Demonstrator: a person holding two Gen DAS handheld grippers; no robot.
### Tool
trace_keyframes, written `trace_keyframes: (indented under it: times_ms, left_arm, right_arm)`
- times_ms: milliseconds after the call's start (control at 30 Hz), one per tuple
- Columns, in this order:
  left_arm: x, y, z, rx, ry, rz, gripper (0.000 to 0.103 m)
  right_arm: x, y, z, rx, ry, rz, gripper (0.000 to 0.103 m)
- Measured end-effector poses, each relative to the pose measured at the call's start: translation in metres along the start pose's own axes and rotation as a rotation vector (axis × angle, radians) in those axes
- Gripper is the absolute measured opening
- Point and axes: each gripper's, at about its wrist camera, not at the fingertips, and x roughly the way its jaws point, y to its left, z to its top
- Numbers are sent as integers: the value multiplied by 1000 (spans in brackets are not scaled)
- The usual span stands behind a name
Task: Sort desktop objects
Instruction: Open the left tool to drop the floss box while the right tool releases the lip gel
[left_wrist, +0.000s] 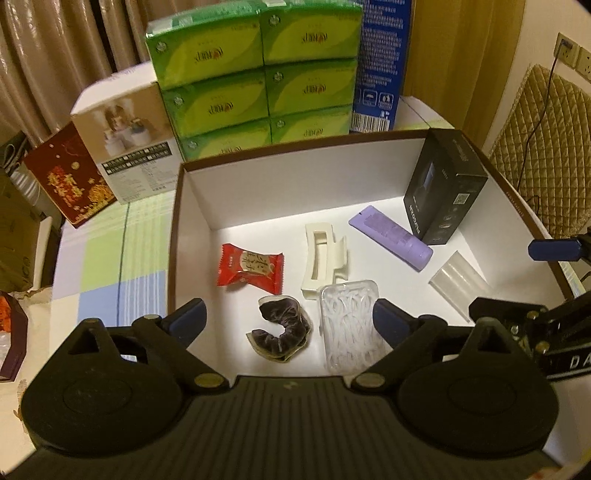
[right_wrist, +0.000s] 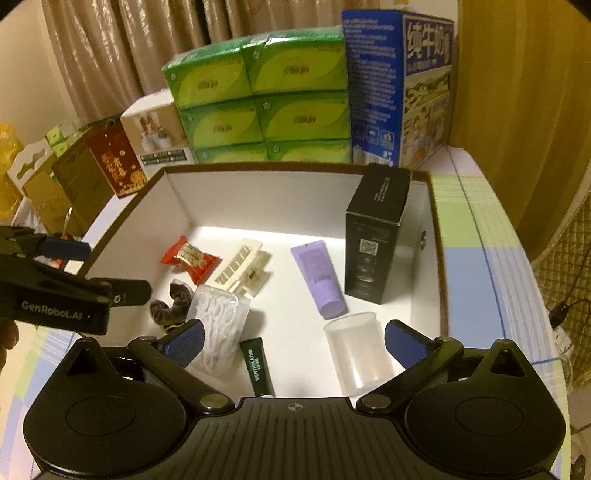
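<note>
A white-lined box holds a red snack packet, a cream hair claw, a dark velvet scrunchie, a clear case of floss picks, a purple tube, an upright black box, a clear cup on its side and a dark green tube. My left gripper is open and empty above the scrunchie and floss case. My right gripper is open and empty above the green tube and cup.
Stacked green tissue packs, a blue milk carton, a white product box and a red gift bag stand behind the box. The checked tablecloth lies either side. A wall socket is at right.
</note>
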Motion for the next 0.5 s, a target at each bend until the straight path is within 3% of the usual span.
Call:
trace_keyframes:
  times_ms: [500]
  left_arm:
    - [-45, -2, -16, -16, -59, 22, 95]
  right_arm:
    - [-41, 6, -9, 28, -63, 0, 101]
